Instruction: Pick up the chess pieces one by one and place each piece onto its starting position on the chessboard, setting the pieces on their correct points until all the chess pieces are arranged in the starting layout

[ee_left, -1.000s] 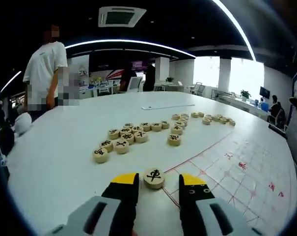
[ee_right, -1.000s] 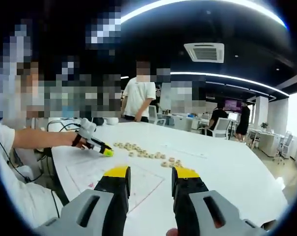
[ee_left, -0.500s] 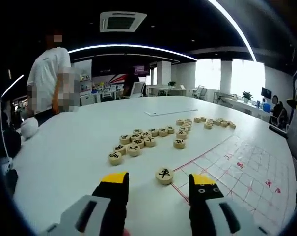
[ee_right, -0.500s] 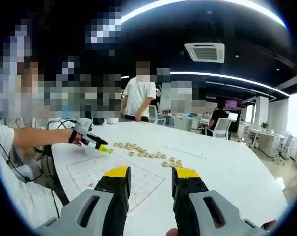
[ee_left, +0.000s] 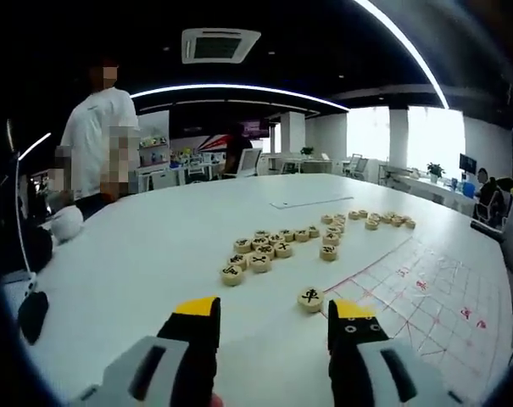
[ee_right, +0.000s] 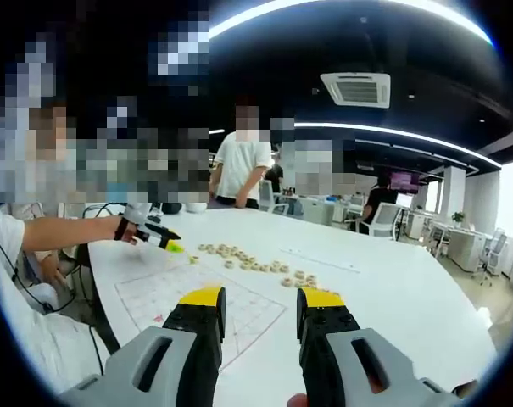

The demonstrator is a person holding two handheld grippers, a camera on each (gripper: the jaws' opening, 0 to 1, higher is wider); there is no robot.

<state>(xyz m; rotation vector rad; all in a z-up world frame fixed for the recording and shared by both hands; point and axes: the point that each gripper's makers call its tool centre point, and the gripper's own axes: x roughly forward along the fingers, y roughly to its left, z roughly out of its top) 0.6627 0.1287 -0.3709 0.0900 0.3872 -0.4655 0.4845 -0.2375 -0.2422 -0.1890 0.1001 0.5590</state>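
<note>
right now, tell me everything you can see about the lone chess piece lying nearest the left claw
The lone chess piece is a round, flat disc, pale and wood-like, with a dark character on its top face. It lies flat on the white table at the near corner of the red-lined chessboard, apart from the cluster of pieces farther back. The left claw is open in front of it, its yellow-tipped jaws wide apart and not touching it. Nothing else touches it.
</note>
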